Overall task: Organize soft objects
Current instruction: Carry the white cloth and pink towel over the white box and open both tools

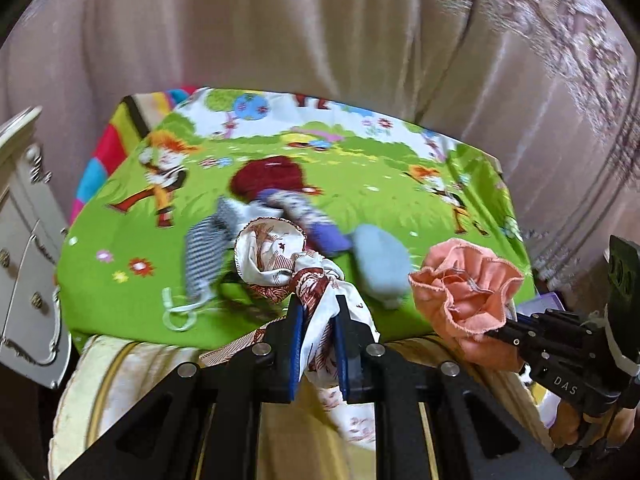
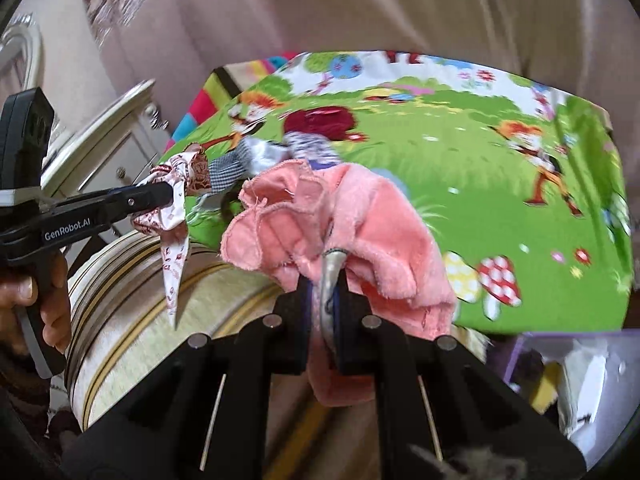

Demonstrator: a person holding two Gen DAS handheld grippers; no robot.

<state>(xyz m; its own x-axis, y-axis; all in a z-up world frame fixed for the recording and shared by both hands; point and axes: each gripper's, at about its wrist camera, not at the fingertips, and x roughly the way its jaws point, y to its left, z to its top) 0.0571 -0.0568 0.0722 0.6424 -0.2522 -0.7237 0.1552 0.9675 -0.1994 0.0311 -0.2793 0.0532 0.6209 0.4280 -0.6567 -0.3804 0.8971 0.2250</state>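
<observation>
Black plastic, two handheld grippers, each angled downward over the near edge of a green cartoon-print mat [image 1: 120,240].

Left gripper [image 1: 318,304]: jaws clamped on one white cloth with red-brown print [image 1: 272,256], bunched above the tips and trailing below between the blue pads. In the right wrist view this gripper [image 2: 168,196] sits at 9 o'clock, a person's hand [image 2: 32,292] wrapped around its grip.

Right gripper [image 2: 325,280]: jaws closed tight on one pink fleecy cloth [image 2: 360,232], crumpled into ruffles, with a grey strip caught between the tips. In the left wrist view it [image 1: 490,334] enters from 4 o'clock, with the cloth [image 1: 464,280] lifted clear of the mat.

Remaining on the mat, centre, touching in a heap: one dark red piece [image 1: 272,178], one navy-and-white striped piece [image 1: 204,252], one blue-purple piece [image 1: 328,236], one pale grey piece [image 1: 380,264].

One white cabinet [image 1: 28,264] at 9 o'clock.
</observation>
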